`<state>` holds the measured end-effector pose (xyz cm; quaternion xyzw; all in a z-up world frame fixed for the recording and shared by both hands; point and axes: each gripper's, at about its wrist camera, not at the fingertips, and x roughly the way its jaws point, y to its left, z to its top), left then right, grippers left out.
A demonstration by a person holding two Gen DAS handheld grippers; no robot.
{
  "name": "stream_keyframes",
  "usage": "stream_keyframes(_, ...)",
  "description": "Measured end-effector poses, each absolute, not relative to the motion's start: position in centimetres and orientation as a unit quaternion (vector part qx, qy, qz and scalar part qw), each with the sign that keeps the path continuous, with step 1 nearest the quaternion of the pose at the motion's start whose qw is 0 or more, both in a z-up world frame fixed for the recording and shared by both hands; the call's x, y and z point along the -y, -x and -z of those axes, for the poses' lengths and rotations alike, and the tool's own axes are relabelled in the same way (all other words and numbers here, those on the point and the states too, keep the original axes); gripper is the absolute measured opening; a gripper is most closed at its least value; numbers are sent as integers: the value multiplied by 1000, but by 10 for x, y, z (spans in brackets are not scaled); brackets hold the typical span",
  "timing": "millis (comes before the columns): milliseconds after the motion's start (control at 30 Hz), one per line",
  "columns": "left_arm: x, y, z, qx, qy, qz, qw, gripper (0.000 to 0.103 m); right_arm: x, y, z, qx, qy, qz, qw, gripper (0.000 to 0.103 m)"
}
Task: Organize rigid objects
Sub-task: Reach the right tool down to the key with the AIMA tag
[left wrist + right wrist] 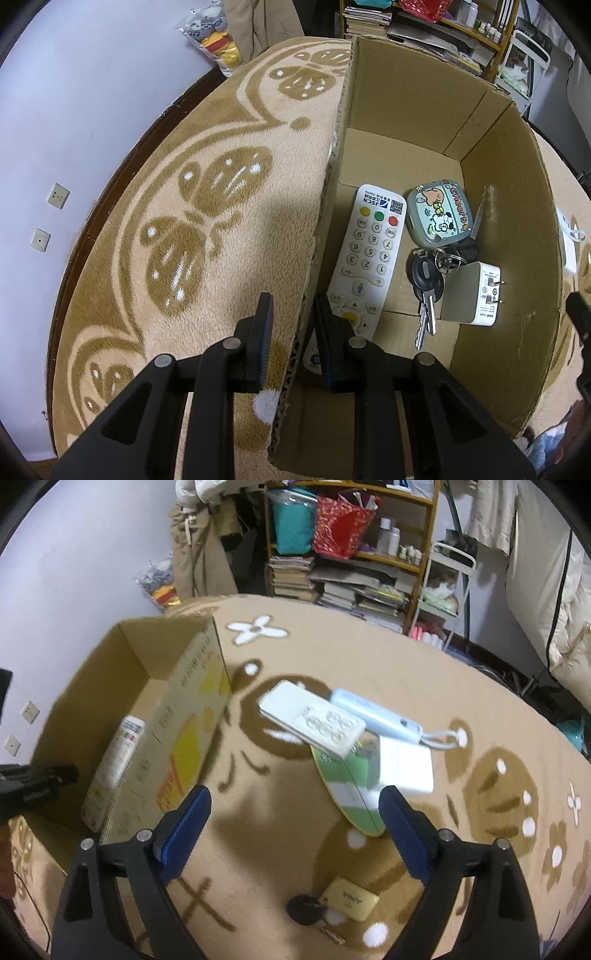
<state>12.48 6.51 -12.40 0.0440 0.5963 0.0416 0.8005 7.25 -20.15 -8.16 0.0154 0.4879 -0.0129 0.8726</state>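
Your left gripper [292, 332] straddles the near-left wall of the cardboard box [417, 92], one finger outside and one inside; whether the pads actually press the wall you cannot tell. Only its camera looks down into the box: a white JSCN remote [364, 254] along the left wall, a cartoon-printed case [439, 216] reading "Cheers" beside it, a black-headed key on a ring [426, 288], and a white plug adapter [474, 295] touching the key ring.

Your right gripper [295, 830] is spread wide and holds nothing. Its camera alone shows what lies outside the box on the blanket [406, 657]: a white six-button remote [314, 720] overlapping a pale blue power bank [376, 716] with a looped cord, a white rectangular block [402, 768] resting on a green-and-white oval object [347, 794], and, near the bottom, a black key [304, 910] with a gold tag [349, 899]. From here the box [192, 716] shows its printed outer side, and just a sliver of the JSCN remote [120, 753].

The right view is motion-blurred, so the box print and tag lettering are unreadable. The oval object is partly covered, and its identity is unclear.

The blanket is tan fleece with brown and white flower shapes. Behind stand a wooden shelf [351, 565] stacked with books and bags, and a pale wall [74, 110] with outlets.
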Motion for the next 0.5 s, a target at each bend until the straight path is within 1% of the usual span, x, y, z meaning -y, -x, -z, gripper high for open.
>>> stream_keyframes(267, -65, -124, 124, -596, -45, -41, 800, 22, 212, -57, 111, -532, -11, 39, 846, 97)
stream_keyframes(500, -64, -124, 125, -597, -44, -41, 800, 22, 227, -40, 130, -555, -44, 53, 829, 97)
